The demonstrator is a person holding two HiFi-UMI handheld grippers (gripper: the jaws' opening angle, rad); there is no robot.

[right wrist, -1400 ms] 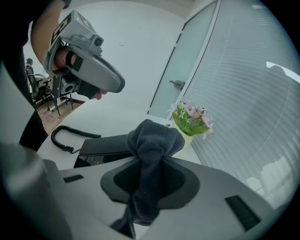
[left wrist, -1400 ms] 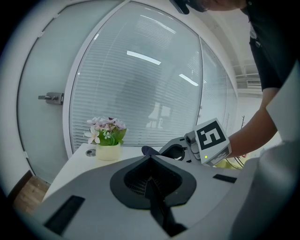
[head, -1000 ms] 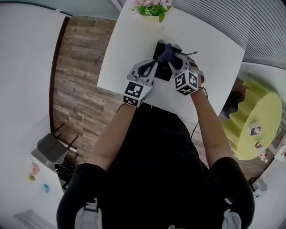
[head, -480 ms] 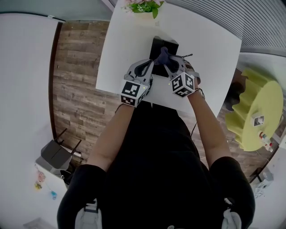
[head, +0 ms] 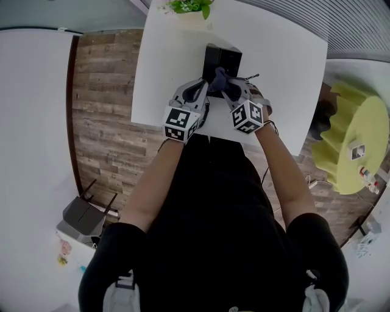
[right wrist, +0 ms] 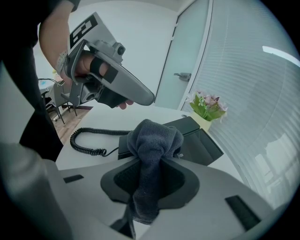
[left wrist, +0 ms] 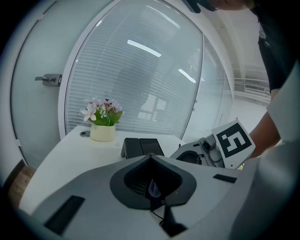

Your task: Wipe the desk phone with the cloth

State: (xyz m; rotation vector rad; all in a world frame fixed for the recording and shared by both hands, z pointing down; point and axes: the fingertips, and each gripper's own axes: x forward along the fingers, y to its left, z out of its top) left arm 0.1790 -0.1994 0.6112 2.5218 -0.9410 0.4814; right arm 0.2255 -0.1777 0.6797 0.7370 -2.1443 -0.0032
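Note:
A black desk phone [head: 222,58] lies on the white table [head: 164,73]; it also shows in the left gripper view [left wrist: 140,146] and the right gripper view [right wrist: 199,140]. My right gripper [head: 223,86] [right wrist: 154,164] is shut on a bunched dark grey cloth [head: 217,77] [right wrist: 155,138], held over the phone's near part. Whether the cloth touches the phone is unclear. My left gripper [head: 201,87] [left wrist: 151,161] is shut and holds nothing. It hovers just left of the cloth, above the table [right wrist: 146,99].
A coiled black cord [right wrist: 86,140] trails from the phone over the table's near side. A small pot of flowers [head: 189,7] [left wrist: 103,131] [right wrist: 207,112] stands at the table's far edge. Wooden floor [head: 100,122] lies to the left and a yellow-green round object [head: 359,140] to the right.
The right gripper has drawn the cloth back across the phone, from its far part toward its near part. The left gripper has kept alongside it.

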